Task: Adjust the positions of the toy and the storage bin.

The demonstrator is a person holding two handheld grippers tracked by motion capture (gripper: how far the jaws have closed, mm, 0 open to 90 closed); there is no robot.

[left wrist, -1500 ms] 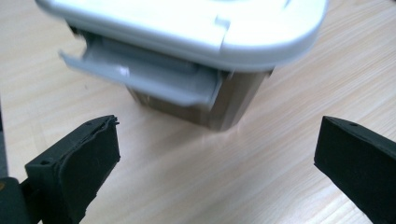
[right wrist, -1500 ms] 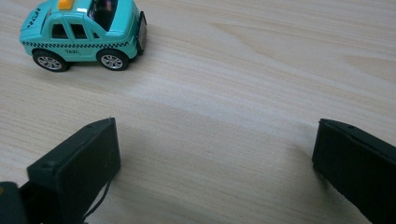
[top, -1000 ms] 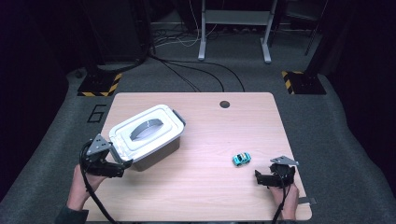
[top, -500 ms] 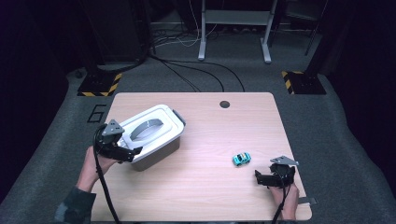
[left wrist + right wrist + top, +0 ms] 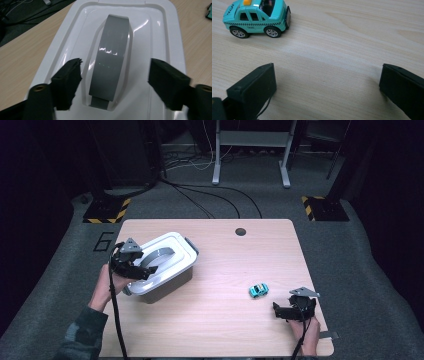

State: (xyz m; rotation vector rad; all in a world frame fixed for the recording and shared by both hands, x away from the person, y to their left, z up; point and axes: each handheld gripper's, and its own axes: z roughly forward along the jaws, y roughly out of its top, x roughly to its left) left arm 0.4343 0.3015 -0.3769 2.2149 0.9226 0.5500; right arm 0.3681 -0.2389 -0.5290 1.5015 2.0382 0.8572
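A white lidded box stands on the left half of the wooden table. Its lid has a grey handle lying flat in a recess. My left gripper hovers over the lid's near-left end. In the left gripper view its jaws straddle the handle with gaps on both sides; they have just been closing. A small teal toy taxi sits right of centre. My right gripper rests open near the table's front right, with the taxi ahead and to its left and bare wood between its jaws.
A round cable hole marks the table's far edge. Beyond the table lie floor cables, two black-and-yellow striped bases and a metal stand's legs. Bare wood lies between the box and the taxi.
My left gripper has moved from the box's near-left corner up onto the lid, over the handle. The right gripper and the taxi have stayed put.
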